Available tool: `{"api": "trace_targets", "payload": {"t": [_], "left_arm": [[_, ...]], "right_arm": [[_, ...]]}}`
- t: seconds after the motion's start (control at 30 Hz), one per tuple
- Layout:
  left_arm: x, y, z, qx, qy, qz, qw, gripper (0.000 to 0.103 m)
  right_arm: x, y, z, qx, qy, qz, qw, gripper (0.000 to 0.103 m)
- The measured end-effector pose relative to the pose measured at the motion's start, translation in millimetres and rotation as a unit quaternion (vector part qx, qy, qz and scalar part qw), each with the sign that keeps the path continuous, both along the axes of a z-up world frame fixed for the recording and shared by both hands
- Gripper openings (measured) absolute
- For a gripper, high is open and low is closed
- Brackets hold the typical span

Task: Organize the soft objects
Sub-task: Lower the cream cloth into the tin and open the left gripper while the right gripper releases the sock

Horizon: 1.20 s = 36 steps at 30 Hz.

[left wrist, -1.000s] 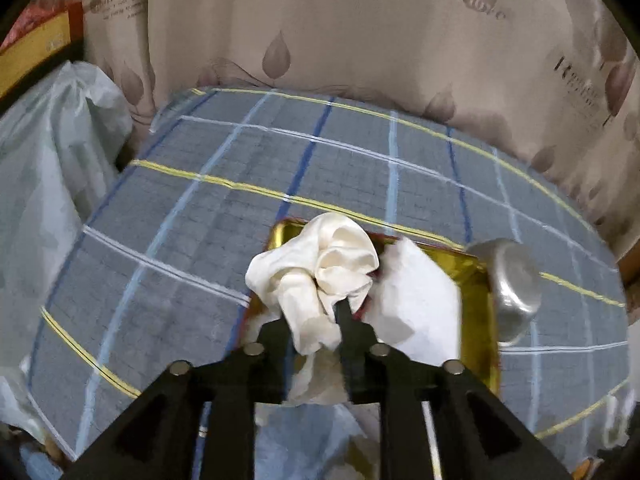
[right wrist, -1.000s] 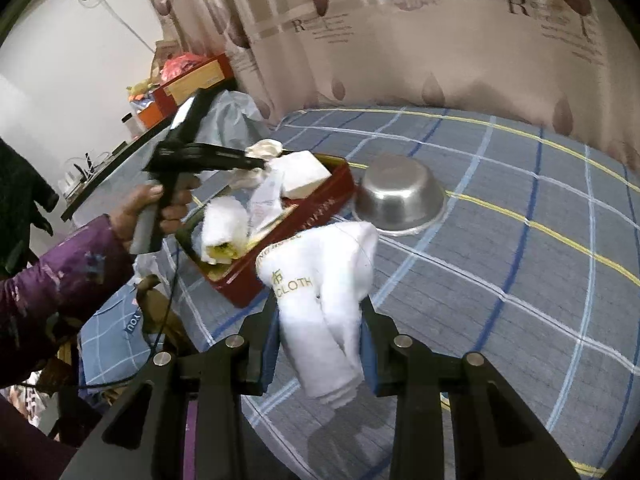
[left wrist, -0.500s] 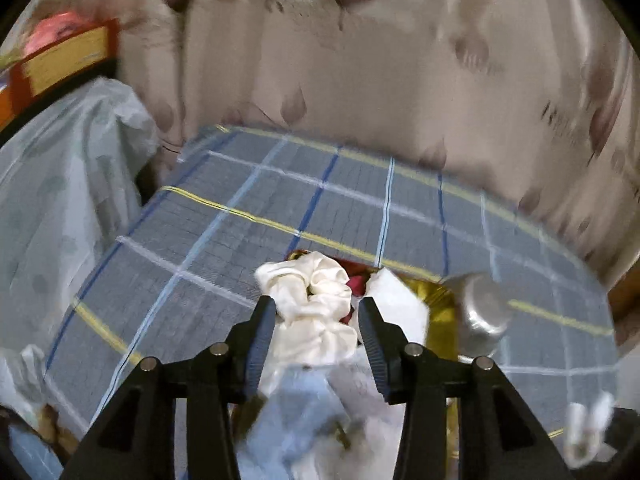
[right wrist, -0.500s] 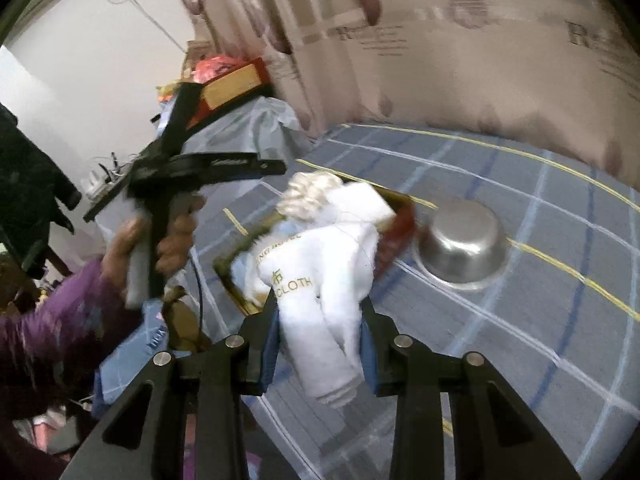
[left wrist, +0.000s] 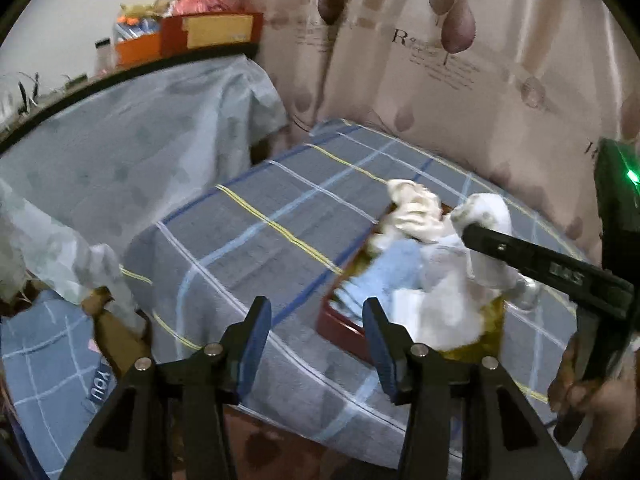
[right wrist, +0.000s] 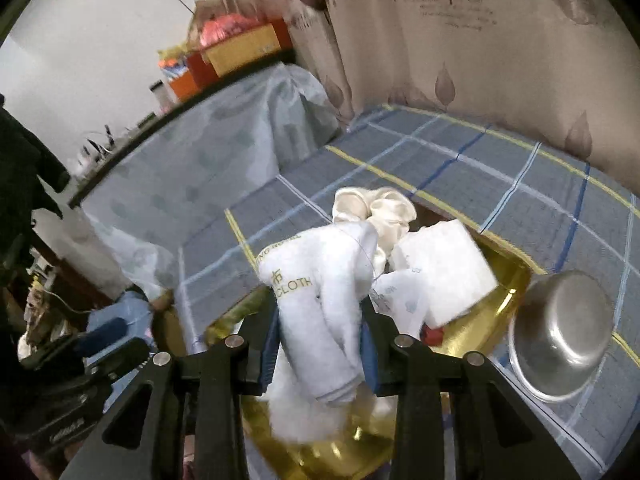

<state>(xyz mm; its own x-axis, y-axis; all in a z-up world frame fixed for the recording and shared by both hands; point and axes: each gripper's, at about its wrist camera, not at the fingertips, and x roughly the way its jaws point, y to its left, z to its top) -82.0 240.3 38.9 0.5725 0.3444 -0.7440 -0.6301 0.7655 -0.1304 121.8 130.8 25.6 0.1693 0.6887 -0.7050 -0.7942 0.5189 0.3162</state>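
Note:
My left gripper hangs over the near edge of the plaid table; its jaws are opening and nothing is between them. To its right stands a tray, red outside and gold inside. In it lie a cream scrunchie, a blue cloth and a folded white pad. My right gripper is shut on a rolled white towel printed "CLOTH", held just above the tray. In the left wrist view the towel hangs from a black finger.
A steel bowl sits upside down on the table against the tray's right side. Furniture under a pale blue cover stands left of the table. A leaf-print curtain closes off the back. A hand grips the right tool's handle.
The left gripper let go of the cream scrunchie, which now lies in the tray, then opened and drew back to the left. The right gripper carried the towel over the tray.

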Motion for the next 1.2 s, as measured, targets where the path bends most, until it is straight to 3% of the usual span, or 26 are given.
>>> {"api": "trace_targets", "payload": {"t": [0.2, 0.37, 0.6, 0.73, 0.83, 1.1, 1.2], "left_arm": [[2, 1, -9, 0.061, 0.022, 0.014, 0.9978, 0.049], [2, 3, -11, 0.077, 0.033, 0.008, 0.9965, 0.049], [2, 12, -14, 0.058, 0.033, 0.012, 0.9977, 0.049], [4, 11, -15, 0.066, 0.038, 0.008, 0.9971, 0.049], [5, 8, -15, 0.071, 0.039, 0.004, 0.9967, 0.049], [4, 3, -15, 0.083, 0.036, -0.013, 0.9958, 0.049], [4, -2, -14, 0.089, 0.026, -0.027, 0.9954, 0.049]], "right_arm": [[0, 22, -16, -0.022, -0.008, -0.003, 1.000, 0.032], [-5, 33, -29, -0.048, -0.023, 0.000, 0.999, 0.032], [-9, 39, -39, -0.073, -0.039, 0.001, 0.997, 0.033], [-13, 40, -35, -0.075, -0.052, 0.005, 0.996, 0.046], [-16, 31, -24, -0.049, -0.059, 0.000, 0.997, 0.067], [-43, -21, 18, 0.010, -0.128, -0.047, 0.991, 0.071], [-58, -61, 25, 0.013, -0.162, -0.103, 0.981, 0.090]]}}
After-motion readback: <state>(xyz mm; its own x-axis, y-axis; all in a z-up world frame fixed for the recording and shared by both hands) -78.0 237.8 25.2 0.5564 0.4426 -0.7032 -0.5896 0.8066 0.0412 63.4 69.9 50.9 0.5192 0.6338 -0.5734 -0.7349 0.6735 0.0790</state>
